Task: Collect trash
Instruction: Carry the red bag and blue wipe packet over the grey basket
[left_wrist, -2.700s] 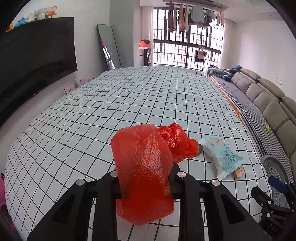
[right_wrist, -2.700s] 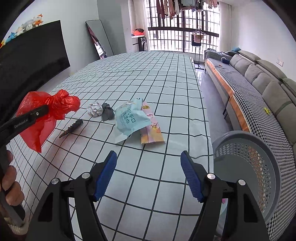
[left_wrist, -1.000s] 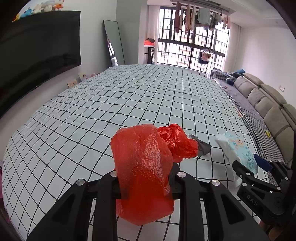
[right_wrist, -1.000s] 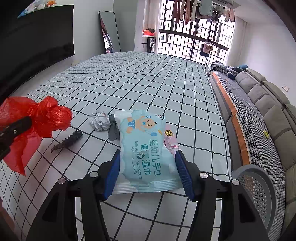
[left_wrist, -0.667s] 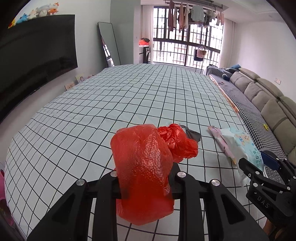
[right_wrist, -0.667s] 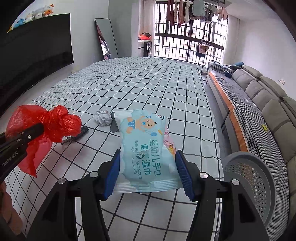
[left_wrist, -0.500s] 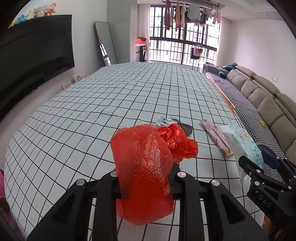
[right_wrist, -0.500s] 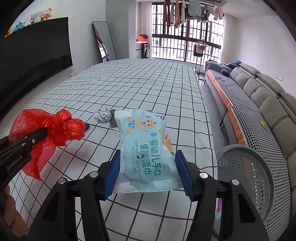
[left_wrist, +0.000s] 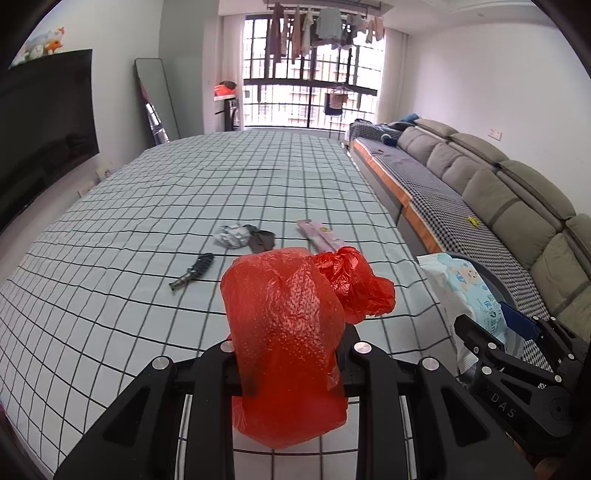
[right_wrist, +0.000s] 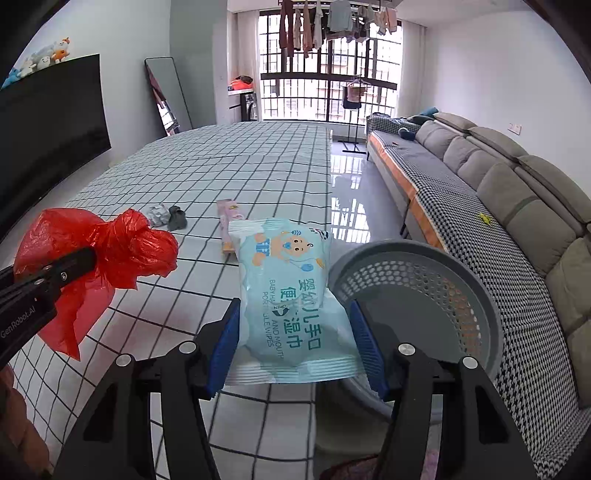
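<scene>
The left gripper (left_wrist: 288, 354) squeezed one red bag (left_wrist: 288, 332). Four bits of trash lay on the checked table (left_wrist: 110, 258). The right gripper (right_wrist: 295, 332) squeezed one wipes pack (right_wrist: 291, 295) beside one gray basket (right_wrist: 480, 295)

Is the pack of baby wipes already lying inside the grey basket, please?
No, the pack of baby wipes is clamped in the right gripper, beside the grey basket rather than in it.
</scene>
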